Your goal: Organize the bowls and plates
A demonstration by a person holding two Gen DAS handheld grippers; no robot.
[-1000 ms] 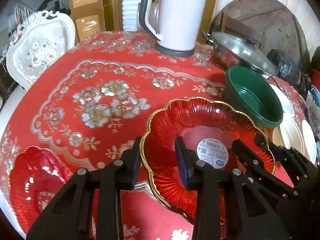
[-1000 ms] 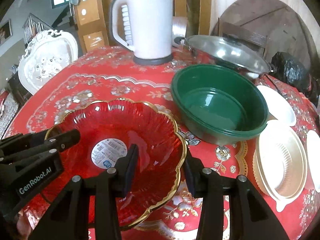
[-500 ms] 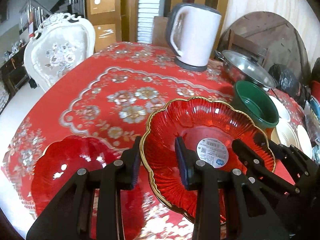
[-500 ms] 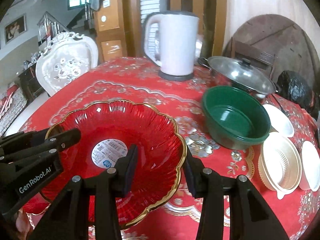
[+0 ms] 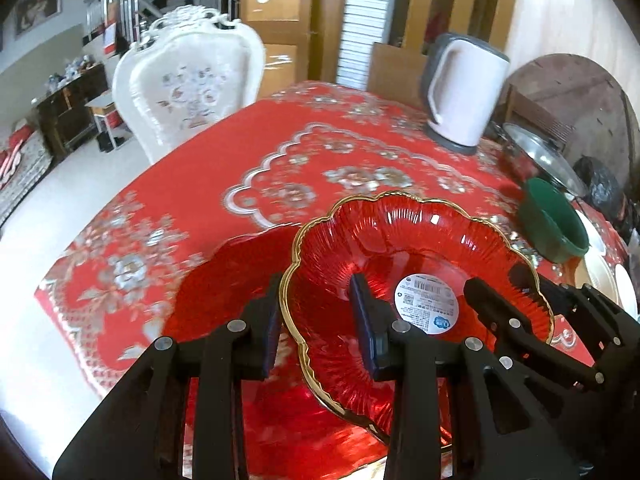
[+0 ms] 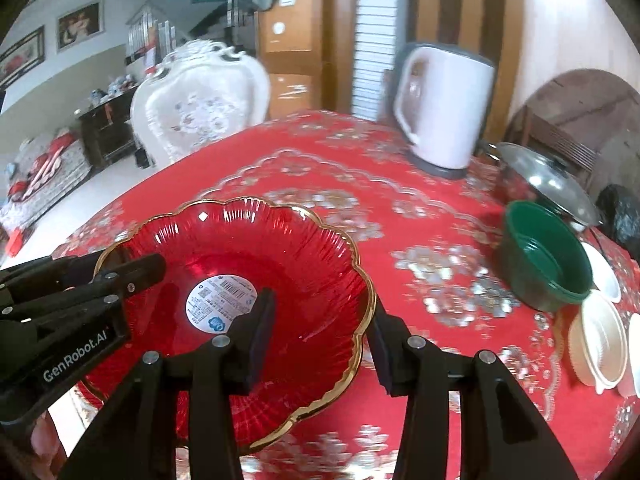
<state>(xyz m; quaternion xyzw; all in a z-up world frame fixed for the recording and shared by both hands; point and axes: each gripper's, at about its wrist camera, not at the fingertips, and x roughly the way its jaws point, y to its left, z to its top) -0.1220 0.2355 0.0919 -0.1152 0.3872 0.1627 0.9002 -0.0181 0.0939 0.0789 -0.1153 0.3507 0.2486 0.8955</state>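
Note:
A red glass plate [image 5: 420,240] with a gold scalloped rim and a white sticker hangs above the red tablecloth, held from both sides. My left gripper [image 5: 316,292] is shut on its left rim, one finger inside and one outside. My right gripper [image 6: 320,304] is shut on the right rim of the same plate [image 6: 260,248]. Each gripper shows in the other's view: the right gripper [image 5: 496,280] and the left gripper [image 6: 128,268]. A second red plate [image 5: 232,280] lies on the table, partly under the held plate's left edge.
A green bowl [image 6: 544,264] and white bowls [image 6: 600,332] sit at the right. Behind them are a lidded steel pot [image 6: 548,184] and a white kettle [image 6: 444,112]. A white chair [image 5: 188,84] stands at the far left edge; the table edge [image 5: 80,312] is close on the left.
Both grippers have carried the red plate leftward across the table. The second red plate has come under its left edge, and the green bowl has dropped away to the right.

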